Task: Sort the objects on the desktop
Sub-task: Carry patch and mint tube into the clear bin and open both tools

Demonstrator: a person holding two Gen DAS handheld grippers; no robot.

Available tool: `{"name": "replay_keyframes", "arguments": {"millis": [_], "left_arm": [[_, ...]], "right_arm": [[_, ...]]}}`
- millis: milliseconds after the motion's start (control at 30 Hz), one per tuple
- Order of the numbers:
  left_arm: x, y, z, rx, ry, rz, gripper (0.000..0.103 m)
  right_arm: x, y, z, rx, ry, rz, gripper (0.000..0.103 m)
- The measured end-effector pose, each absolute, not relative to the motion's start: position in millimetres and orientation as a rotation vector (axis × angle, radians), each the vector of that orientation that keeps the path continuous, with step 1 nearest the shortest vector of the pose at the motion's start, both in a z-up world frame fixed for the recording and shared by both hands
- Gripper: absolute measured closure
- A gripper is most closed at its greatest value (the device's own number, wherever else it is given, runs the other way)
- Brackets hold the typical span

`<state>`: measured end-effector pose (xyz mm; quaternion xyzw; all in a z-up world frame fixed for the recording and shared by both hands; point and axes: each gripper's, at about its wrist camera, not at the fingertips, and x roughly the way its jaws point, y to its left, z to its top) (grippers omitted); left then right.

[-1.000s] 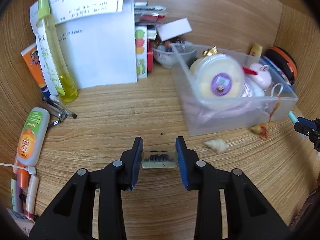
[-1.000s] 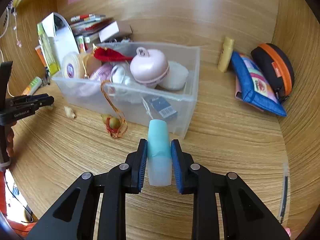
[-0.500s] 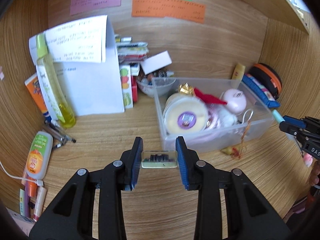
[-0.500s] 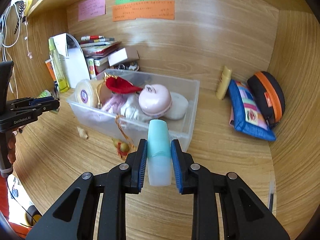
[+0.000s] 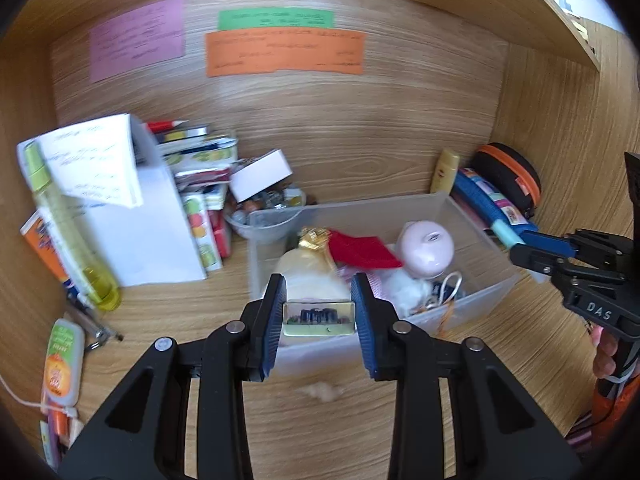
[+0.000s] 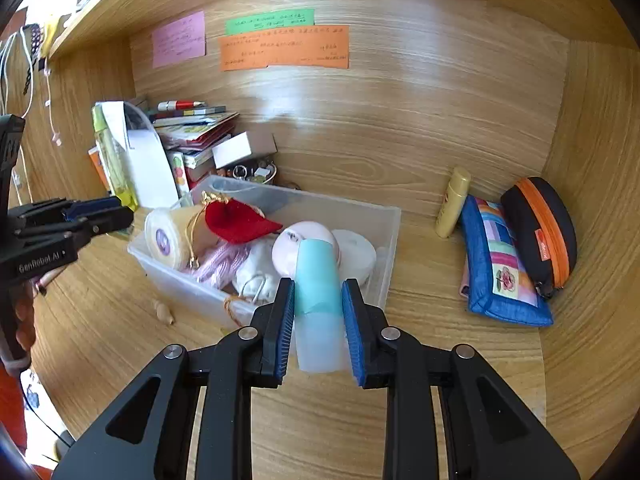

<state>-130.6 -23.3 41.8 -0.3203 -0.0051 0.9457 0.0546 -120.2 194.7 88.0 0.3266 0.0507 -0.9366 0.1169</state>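
Note:
My left gripper (image 5: 319,316) is shut on a small clear box (image 5: 319,317) with dark parts inside, held above the near edge of the clear plastic bin (image 5: 486,298). My right gripper (image 6: 318,308) is shut on a teal and white tube (image 6: 319,292), held above the bin's near right corner (image 6: 390,240). The bin holds a round cream tub (image 6: 162,240), a red pouch (image 6: 236,222), a pink round case (image 6: 306,238) and other small items. The right gripper also shows at the right of the left wrist view (image 5: 532,250); the left gripper shows at the left of the right wrist view (image 6: 108,216).
A small shell (image 6: 164,313) lies on the desk in front of the bin. A blue patchwork pouch (image 6: 500,268), an orange-trimmed case (image 6: 540,232) and a yellow tube (image 6: 452,202) are at the right. Books, papers, a yellow bottle (image 5: 64,224) and a bowl (image 5: 272,216) stand at the back left.
Both grippers have risen and tilted up, still holding their objects; the left one has moved from in front of the bin to over its near edge. The bin now lies lower in both views.

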Motion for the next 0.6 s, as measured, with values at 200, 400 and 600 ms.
{"name": "replay_keyframes", "arguments": {"millis": [200,400,600], "left_arm": [[-151.2,-1.7,40.1,-0.971,-0.019,2.828,0.070],[-168.9,19.5,34.7,-0.983,0.002,2.775,0.070],[-182.8,30.4,24.8,-1.013,0.007,2.727,0.070]], "right_arm": [[-135.2,195.7,89.1,0.955,0.139,-2.734,0.081],[-151.1,196.7,85.5,0.981,0.130,-2.727,0.081],[-167.2,200.4,73.7,1.040,0.118,-2.718,0.081]]}}
